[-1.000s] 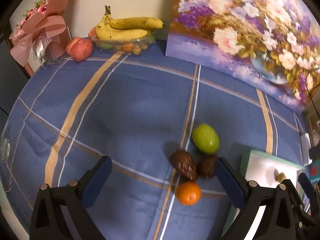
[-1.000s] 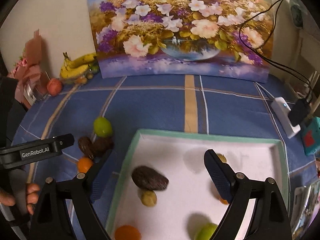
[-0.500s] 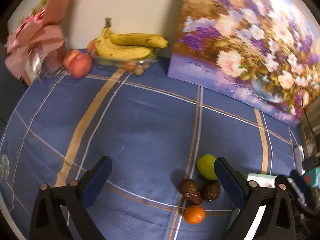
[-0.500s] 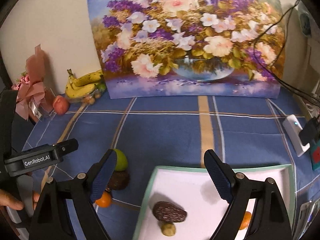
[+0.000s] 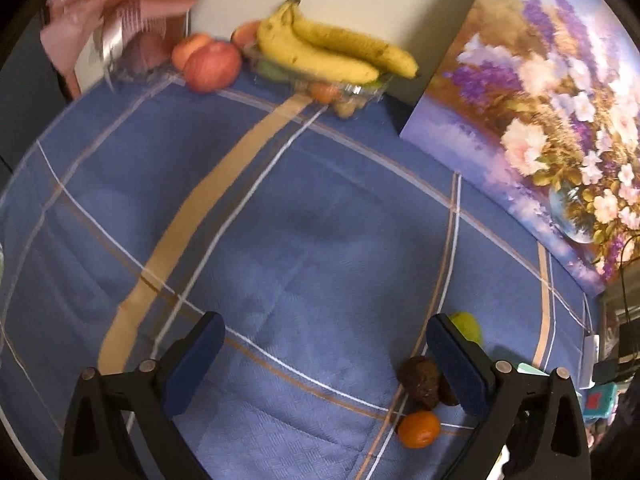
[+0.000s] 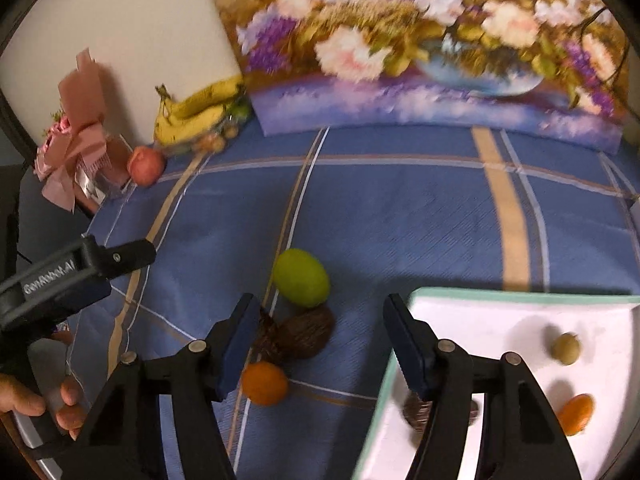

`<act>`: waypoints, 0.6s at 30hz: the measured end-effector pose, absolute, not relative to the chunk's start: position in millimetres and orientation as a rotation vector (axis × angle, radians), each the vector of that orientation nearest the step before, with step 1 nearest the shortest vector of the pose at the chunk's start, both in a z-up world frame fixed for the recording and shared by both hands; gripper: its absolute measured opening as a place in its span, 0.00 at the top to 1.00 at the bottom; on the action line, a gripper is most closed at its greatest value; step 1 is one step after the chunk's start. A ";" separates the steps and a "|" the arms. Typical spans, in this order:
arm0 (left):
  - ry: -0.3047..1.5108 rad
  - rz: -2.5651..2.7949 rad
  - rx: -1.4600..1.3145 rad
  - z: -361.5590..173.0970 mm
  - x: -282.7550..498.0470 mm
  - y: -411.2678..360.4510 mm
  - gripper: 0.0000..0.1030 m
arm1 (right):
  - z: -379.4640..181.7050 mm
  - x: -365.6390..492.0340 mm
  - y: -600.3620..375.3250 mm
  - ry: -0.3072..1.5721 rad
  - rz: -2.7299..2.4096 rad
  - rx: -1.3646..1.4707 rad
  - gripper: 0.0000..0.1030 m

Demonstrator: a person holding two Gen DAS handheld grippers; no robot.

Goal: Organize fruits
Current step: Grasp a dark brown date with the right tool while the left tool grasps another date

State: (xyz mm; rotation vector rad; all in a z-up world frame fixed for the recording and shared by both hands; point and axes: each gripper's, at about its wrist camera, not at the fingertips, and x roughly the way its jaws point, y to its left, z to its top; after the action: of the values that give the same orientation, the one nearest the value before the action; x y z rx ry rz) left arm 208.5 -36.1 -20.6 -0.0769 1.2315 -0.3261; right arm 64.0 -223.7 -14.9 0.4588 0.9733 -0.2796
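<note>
Right wrist view: the right hand-held gripper (image 6: 316, 336), released and empty, is hovering over the brown fruit (image 6: 306, 336) clustered with a green fruit (image 6: 301, 277) and an orange (image 6: 264, 383), probably bound for the white tray (image 6: 520, 320) just right. Left hand-held gripper (image 5: 320, 364) is waiting released.

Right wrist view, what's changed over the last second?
The right gripper swung left, off the tray, and now hangs open over the loose fruit cluster: green fruit, brown fruit, orange. The fruits stayed put, and nothing was gripped.
</note>
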 end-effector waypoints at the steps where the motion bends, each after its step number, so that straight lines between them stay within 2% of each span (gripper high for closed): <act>1: 1.250 -0.323 -0.081 -27.0 209.0 -36.1 0.02 | -20.2 66.7 -221.3 0.988 -0.274 0.464 0.37; 8: 1.304 -0.336 -0.095 -44.3 209.2 -39.6 0.03 | -46.1 78.5 -211.3 1.049 -0.263 0.477 0.42; 18: 1.331 -0.359 -0.114 -49.6 207.7 -45.0 0.03 | -66.8 79.3 -217.0 1.058 -0.279 0.547 0.58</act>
State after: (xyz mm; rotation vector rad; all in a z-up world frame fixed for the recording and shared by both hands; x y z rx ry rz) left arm 207.7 -45.0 -49.6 -0.1140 1.3307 -0.3586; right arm 79.3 -217.0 -66.8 0.5468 1.0577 -0.2794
